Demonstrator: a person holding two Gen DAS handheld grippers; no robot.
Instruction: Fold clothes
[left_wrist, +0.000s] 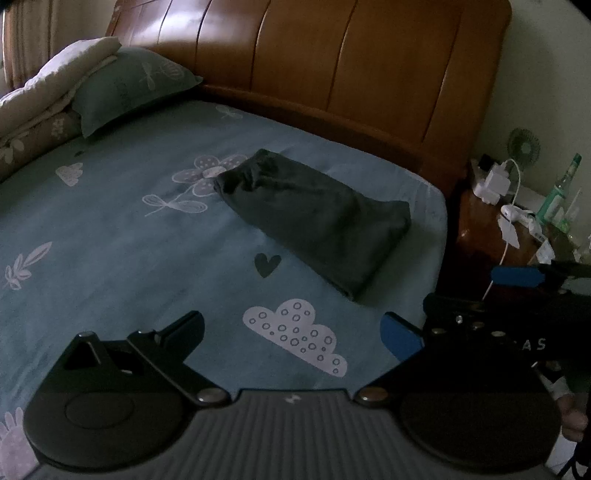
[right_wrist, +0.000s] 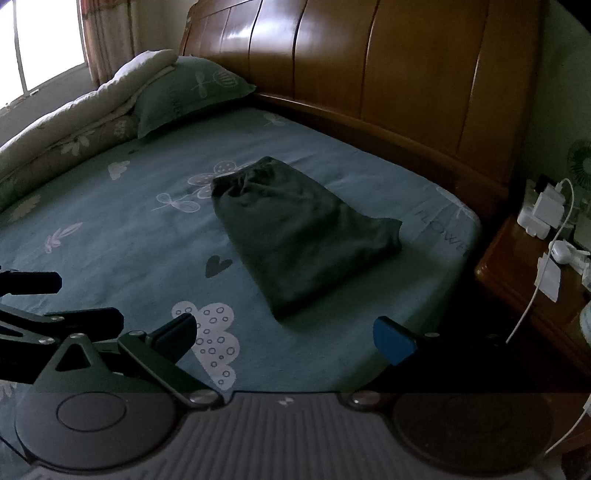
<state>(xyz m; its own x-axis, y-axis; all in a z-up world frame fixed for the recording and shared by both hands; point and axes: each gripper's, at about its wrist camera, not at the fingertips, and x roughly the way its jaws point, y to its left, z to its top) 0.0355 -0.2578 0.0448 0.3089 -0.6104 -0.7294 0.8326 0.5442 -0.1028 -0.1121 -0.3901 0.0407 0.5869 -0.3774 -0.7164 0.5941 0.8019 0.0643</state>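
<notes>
A dark green garment (left_wrist: 314, 218) lies folded into a compact rectangle on the teal patterned bed sheet (left_wrist: 129, 258), near the bed's right edge. It also shows in the right wrist view (right_wrist: 303, 236). My left gripper (left_wrist: 295, 332) is open and empty, held above the sheet short of the garment. My right gripper (right_wrist: 286, 334) is open and empty, also short of the garment's near end. In the left wrist view the right gripper (left_wrist: 517, 291) shows at the right edge. In the right wrist view the left gripper (right_wrist: 55, 299) shows at the left edge.
A wooden headboard (left_wrist: 332, 66) runs along the back. A green pillow (left_wrist: 133, 85) and a rolled quilt (left_wrist: 48, 96) lie at the far left. A wooden nightstand (right_wrist: 535, 280) at the right holds chargers, cables, a small fan and a bottle (left_wrist: 561, 188).
</notes>
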